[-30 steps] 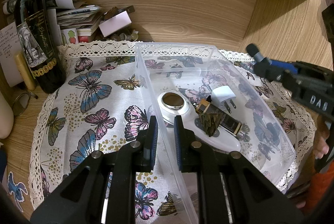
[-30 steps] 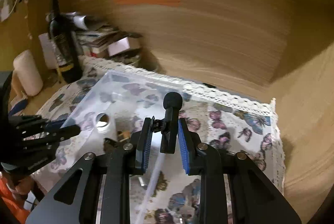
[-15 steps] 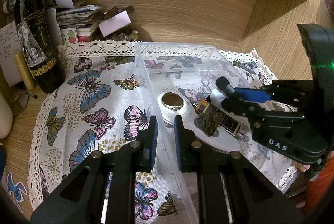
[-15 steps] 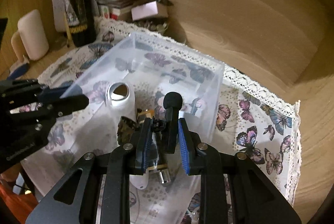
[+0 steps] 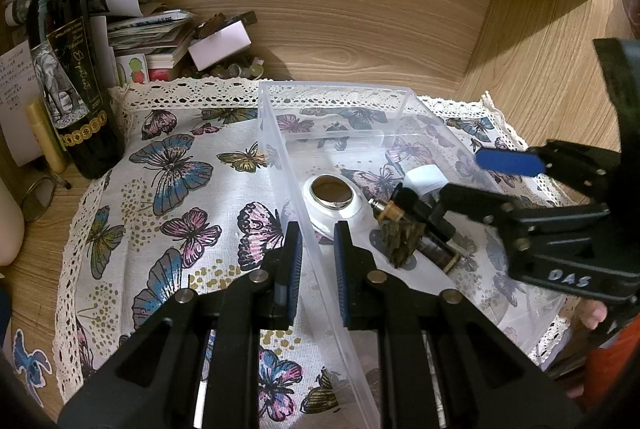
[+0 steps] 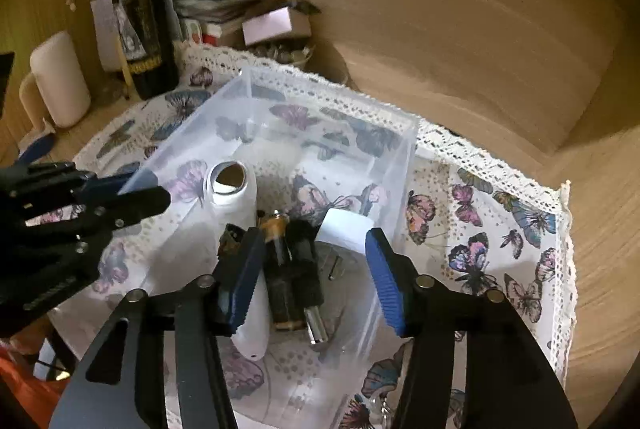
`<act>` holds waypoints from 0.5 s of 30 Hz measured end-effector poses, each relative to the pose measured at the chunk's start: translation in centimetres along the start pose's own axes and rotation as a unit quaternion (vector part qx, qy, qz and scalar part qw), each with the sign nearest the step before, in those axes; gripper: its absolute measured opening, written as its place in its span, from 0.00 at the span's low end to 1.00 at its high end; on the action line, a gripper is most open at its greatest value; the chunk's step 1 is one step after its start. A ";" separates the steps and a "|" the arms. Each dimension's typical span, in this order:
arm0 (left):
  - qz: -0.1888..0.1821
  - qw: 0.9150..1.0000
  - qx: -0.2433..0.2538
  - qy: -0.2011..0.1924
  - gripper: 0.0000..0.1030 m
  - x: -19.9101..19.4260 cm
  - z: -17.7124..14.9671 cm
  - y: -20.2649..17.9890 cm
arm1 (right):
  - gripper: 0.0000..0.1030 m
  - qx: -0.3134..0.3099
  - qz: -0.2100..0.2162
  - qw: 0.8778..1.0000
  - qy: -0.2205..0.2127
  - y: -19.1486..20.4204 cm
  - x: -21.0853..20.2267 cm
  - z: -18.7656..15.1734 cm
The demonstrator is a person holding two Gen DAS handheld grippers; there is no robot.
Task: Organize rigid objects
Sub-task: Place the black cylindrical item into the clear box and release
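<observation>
**A:** One more piece in?

**B:** Yes. The mic (image 6: 298, 261), pinched a second before, lay in the bin (image 6: 332, 101), loose between the right gripper (image 6: 314, 235)'s opening jaws, with the pads off it.

**A:** Neighbours?

**B:** A plug (image 6: 344, 233) sat at its two o'clock and a white bottle (image 6: 230, 189) at ten.

**A:** And the left gripper (image 5: 317, 229)?

**B:** It was clenched on the bin's wall at six o'clock. I judged that item sorted and the right hand free for the next.
</observation>
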State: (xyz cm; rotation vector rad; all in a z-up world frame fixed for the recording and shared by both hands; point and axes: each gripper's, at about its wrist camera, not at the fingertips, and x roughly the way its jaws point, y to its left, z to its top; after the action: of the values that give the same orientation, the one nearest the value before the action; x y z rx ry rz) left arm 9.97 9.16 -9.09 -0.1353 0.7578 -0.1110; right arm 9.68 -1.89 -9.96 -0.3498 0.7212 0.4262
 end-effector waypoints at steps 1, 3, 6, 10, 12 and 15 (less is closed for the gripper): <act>0.000 1.000 0.000 0.000 0.14 0.0 0.0 0.0 | 0.52 0.002 -0.002 1.000 -0.004 -0.1 -0.3 0.0; 0.000 1.000 0.000 0.000 0.14 0.0 0.0 0.0 | 0.63 0.012 -0.007 1.000 -0.017 -0.5 -1.1 0.0; 0.000 1.000 0.000 0.000 0.14 0.0 0.0 0.0 | 0.67 0.024 -0.017 0.999 -0.031 -1.3 -2.2 -0.1; 0.000 1.000 0.001 0.000 0.14 0.0 0.0 0.0 | 0.77 0.053 -0.041 0.996 -0.050 -2.9 -3.9 -0.8; 0.000 1.000 0.001 0.000 0.14 0.0 0.0 0.0 | 0.77 0.066 -0.052 0.995 -0.054 -3.6 -4.5 -1.1; 0.000 1.000 0.001 0.000 0.14 0.0 0.0 0.0 | 0.79 0.096 -0.066 0.992 -0.055 -5.1 -5.4 -2.1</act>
State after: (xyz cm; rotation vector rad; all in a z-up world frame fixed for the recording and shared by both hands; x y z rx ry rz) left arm 9.99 9.17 -9.11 -0.1334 0.7575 -0.1111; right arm 7.38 -8.57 -6.85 -0.1893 0.6222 0.2462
